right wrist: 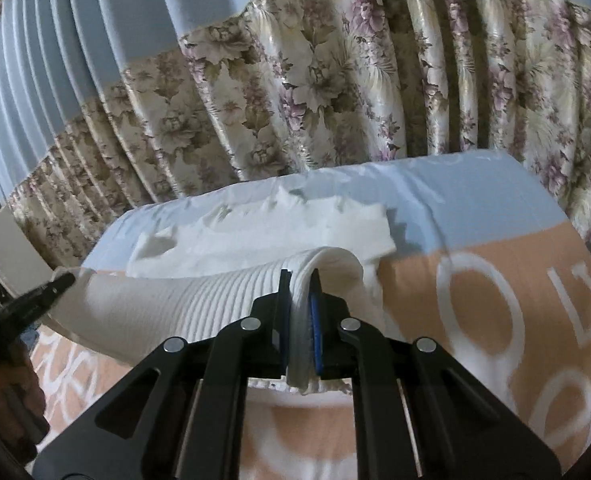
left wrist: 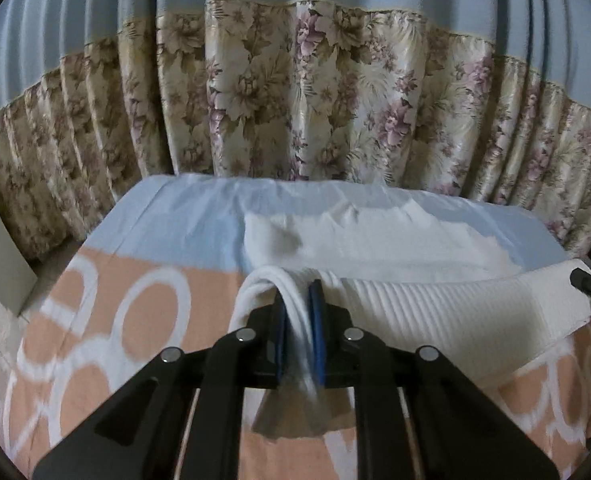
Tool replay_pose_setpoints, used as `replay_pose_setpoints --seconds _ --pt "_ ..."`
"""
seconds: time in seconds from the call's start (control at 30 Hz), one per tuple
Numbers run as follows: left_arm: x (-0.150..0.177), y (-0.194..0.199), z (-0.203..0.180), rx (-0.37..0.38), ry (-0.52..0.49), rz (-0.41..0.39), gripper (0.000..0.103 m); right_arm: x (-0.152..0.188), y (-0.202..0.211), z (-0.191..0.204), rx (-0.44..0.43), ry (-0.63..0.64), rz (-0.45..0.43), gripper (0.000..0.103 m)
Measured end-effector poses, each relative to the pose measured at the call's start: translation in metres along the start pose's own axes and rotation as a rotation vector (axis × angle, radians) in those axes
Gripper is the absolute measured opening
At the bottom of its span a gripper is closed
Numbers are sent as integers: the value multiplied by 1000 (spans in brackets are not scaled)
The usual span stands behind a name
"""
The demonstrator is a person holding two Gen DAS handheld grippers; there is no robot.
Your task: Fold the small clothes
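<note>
Two grippers pinch the same white ribbed knit garment [left wrist: 435, 304], one at each end of its near edge. The left gripper [left wrist: 298, 300] has its blue-padded jaws clamped on the bunched left corner; the right gripper [right wrist: 300, 288] is likewise closed on the right corner. The held edge is lifted, while the rest of the garment lies flat toward the far edge of the bed, on a peach-and-pale-blue sheet with white rings [right wrist: 495, 280]. The garment's long axis runs side to side between the jaws, so the fold likely goes forward, away from both, toward the floral curtain [left wrist: 315, 92]. The cloth beneath the lifted edge is hidden, and the garment's type is hard to tell.
</note>
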State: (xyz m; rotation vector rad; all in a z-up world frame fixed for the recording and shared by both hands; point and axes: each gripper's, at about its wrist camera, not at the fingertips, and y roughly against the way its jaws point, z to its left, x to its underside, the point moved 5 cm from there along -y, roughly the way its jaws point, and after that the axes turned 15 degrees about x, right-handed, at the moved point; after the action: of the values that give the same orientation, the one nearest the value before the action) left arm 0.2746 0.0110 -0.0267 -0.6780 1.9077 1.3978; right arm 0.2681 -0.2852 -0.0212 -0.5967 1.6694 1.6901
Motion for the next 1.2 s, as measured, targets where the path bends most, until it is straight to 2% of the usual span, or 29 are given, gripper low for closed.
replay_pose_setpoints --seconds 0.17,0.27,0.43,0.53,0.57,0.63,0.67,0.7,0.77,0.8,0.83,0.93,1.1,1.2 --pt "-28 -58 14 -21 0 38 13 -22 -67 -6 -18 -55 88 9" --pt "-33 -85 23 -29 11 63 13 -30 -96 -7 -23 -78 127 9" --pt "-35 -128 34 -47 -6 122 14 -38 -129 -5 -29 -92 178 9" --pt "-42 -149 42 -51 4 146 19 -50 -148 2 -15 -74 202 11" --pt "-45 -154 45 -51 7 150 25 -55 -153 2 -3 -73 203 14" --pt "-50 -165 47 -26 21 157 37 -67 -163 -2 64 -76 179 40" --pt "-54 -171 50 -20 36 169 39 -73 -165 -5 85 -90 167 61" --pt "-57 -176 51 -15 51 181 43 -81 -166 -8 89 -109 151 64" --pt "-67 -182 48 63 80 196 78 -90 -167 -9 99 -98 138 64" --pt "-70 -184 46 83 86 199 82 -93 -166 -8 107 -80 130 64" --pt "-74 -182 45 73 86 192 88 -95 -163 -7 115 -61 118 64" --pt "-88 -167 47 59 76 147 93 -97 -153 -5 131 -20 88 64" --pt "-89 -151 67 -75 26 136 93 -97 -135 -8 154 12 30 64" --pt "-80 -147 75 -76 27 151 93 -95 -128 -9 159 28 24 64"
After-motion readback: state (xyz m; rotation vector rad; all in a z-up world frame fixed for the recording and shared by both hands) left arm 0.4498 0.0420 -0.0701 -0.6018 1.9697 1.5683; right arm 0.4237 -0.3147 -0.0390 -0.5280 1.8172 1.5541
